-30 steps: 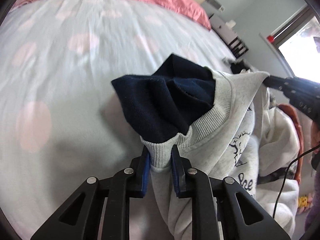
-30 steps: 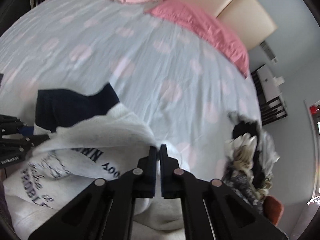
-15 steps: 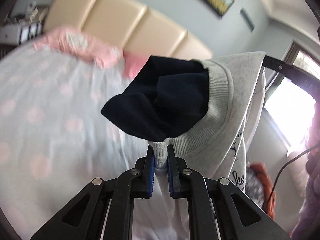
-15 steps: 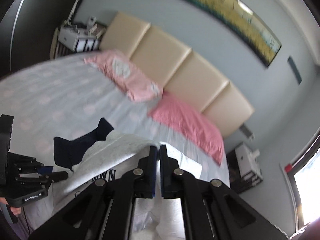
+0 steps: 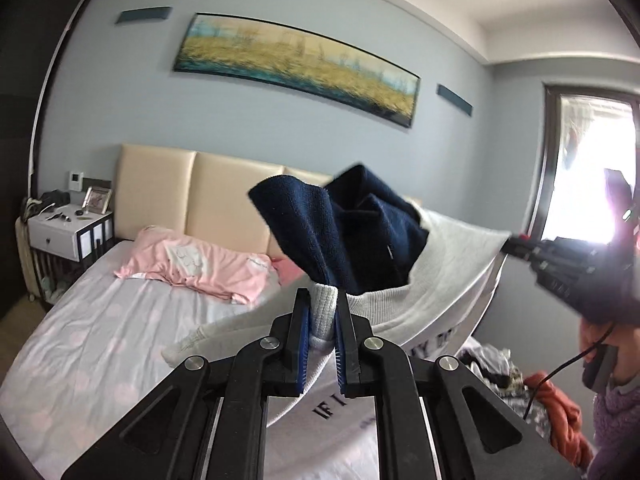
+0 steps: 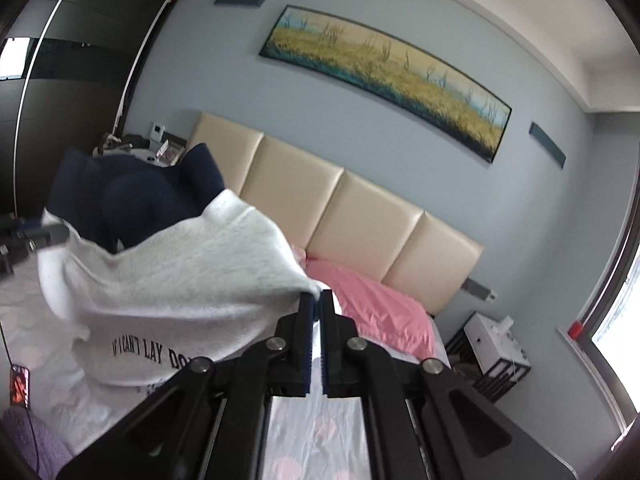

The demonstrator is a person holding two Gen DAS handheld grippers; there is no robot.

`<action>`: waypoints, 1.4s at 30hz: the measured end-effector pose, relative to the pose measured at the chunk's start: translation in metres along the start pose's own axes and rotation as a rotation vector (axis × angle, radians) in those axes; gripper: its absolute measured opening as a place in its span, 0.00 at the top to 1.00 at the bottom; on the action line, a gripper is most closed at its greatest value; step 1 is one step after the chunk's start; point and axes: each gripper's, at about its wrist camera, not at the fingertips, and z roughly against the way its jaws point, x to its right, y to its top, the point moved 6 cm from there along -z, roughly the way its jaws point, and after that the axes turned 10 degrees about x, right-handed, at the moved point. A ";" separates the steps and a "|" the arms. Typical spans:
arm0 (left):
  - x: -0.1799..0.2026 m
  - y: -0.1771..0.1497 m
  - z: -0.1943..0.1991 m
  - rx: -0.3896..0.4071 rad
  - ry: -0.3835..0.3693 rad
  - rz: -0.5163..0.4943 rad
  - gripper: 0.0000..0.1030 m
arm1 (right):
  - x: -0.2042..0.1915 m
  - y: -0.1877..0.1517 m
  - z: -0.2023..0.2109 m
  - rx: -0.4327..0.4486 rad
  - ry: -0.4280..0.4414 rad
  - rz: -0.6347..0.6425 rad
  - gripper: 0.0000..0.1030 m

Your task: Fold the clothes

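A grey sweatshirt (image 5: 448,280) with a navy hood (image 5: 344,232) and black lettering hangs in the air over the bed, stretched between both grippers. My left gripper (image 5: 323,312) is shut on its ribbed edge beside the hood. My right gripper (image 6: 316,312) is shut on the opposite shoulder of the sweatshirt (image 6: 180,280), whose navy hood (image 6: 132,196) flaps upward at the left. In the left wrist view the right gripper (image 5: 516,242) shows at the far right, gripping the cloth. One sleeve cuff (image 5: 180,348) trails on the sheet.
Below lies the bed (image 5: 80,360) with a pale spotted sheet, pink pillows (image 5: 192,268) and a beige headboard (image 6: 340,208). A white nightstand (image 5: 64,232) stands at the left, another (image 6: 496,344) at the right. A heap of clothes (image 5: 520,392) lies on the right; a person's purple sleeve (image 5: 616,420) is nearby.
Both grippers have swung upward with the sweatshirt, lifting it off the bed; the views now face the headboard and wall instead of the sheet. The hood has flipped up.
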 end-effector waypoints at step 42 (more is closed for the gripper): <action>0.010 -0.366 -0.043 -0.879 0.044 -0.068 0.48 | -0.121 -0.380 -0.029 -0.660 0.587 -0.382 0.75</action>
